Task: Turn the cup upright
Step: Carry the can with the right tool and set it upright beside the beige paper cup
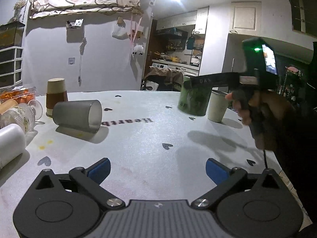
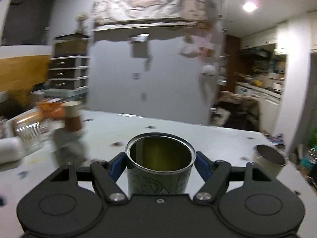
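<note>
The cup (image 2: 159, 166) is dark green with a pale line drawing on its side and an olive inside. Both grippers are black with blue pads (image 1: 100, 168). The table (image 1: 150, 138) is white, dotted with dark hearts. A frosted grey glass (image 1: 78, 115), a brown-and-tan paper cup (image 1: 56, 94), and a cream cup (image 1: 218, 107) complete the palette.
</note>
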{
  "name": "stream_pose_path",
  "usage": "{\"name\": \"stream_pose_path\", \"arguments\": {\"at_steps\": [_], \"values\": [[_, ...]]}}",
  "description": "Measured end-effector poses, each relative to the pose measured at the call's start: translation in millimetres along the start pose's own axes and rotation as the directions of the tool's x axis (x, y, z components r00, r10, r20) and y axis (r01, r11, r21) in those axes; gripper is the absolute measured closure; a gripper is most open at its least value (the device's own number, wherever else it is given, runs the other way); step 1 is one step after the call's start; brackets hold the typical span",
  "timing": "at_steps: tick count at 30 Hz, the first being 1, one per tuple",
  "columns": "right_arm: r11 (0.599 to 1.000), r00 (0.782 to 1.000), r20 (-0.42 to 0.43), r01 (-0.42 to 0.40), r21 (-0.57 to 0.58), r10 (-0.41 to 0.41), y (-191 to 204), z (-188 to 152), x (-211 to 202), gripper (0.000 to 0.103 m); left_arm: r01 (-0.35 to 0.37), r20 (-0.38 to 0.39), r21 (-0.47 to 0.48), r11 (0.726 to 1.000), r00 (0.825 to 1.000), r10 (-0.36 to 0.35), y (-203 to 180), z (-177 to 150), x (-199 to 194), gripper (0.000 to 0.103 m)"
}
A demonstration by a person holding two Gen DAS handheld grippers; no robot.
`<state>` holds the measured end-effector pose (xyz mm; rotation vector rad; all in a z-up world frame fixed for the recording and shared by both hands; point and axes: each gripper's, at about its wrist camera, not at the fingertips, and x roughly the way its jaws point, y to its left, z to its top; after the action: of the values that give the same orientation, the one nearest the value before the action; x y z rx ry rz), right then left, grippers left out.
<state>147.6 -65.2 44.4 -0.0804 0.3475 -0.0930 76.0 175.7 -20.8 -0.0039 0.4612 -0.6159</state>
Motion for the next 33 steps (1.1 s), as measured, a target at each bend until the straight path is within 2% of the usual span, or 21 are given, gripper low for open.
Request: {"name": "stream_pose_path", "arguments": {"at_steps": [8, 16, 21, 25, 33], "values": [[0.984, 0.985, -0.031, 0.17, 0.055, -0.168, -48, -4, 57, 0.028, -0.002, 0.0, -0.002, 1.0, 1.0, 0.002, 0, 0, 2, 0.002], [0.966, 0.966, -0.055, 0.254, 0.047, -0.252, -55, -23, 96, 0.028, -0.013, 0.001, -0.002, 1.0, 1.0, 0.013, 1, -1, 1, 0.002], [0.967, 0.968, -0.106, 0.239, 0.092, -0.229, -60, -32, 106, 0.027, -0.02, -0.001, -0.007, 1.0, 1.0, 0.02, 1, 0, 2, 0.002], [0.968, 0.975, -0.082, 0.216, 0.129, -0.207, -63, -30, 96, 0.017, -0.023, 0.001, -0.009, 1.0, 1.0, 0.023, 2, 1, 2, 0.002], [0.976, 0.988, 0.004, 0.153, 0.152, -0.156, -52, -14, 37, 0.011, -0.042, 0.025, -0.012, 0.999, 0.999, 0.043, 3, 8, -1, 0.002]]}}
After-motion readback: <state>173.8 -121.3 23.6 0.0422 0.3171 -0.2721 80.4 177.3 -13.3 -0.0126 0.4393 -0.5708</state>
